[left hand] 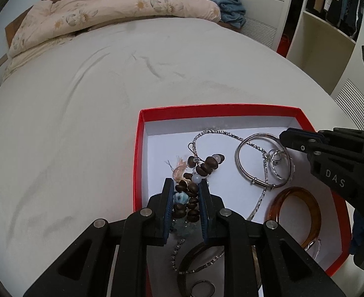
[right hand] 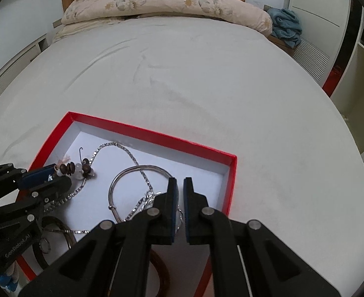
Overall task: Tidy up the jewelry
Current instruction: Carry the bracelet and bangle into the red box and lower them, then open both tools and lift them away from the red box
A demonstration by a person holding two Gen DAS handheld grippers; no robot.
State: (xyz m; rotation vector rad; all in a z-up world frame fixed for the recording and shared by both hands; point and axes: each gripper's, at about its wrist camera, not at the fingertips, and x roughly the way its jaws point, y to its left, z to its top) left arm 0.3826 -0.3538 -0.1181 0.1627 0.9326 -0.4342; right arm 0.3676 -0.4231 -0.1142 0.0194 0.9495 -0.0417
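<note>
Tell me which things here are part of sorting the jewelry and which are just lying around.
Part of the job:
red box
brown bead bracelet, held in the left gripper
silver chain
silver bangle
amber bangle
right gripper

Lying about:
floral quilt
blue towel
bed sheet

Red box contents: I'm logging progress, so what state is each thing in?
Red box: open, on bed.
Bead bracelet: gripped by left gripper.
Silver bangle: lying in box.
Amber bangle: lying in box.
Right gripper: shut over box.
</note>
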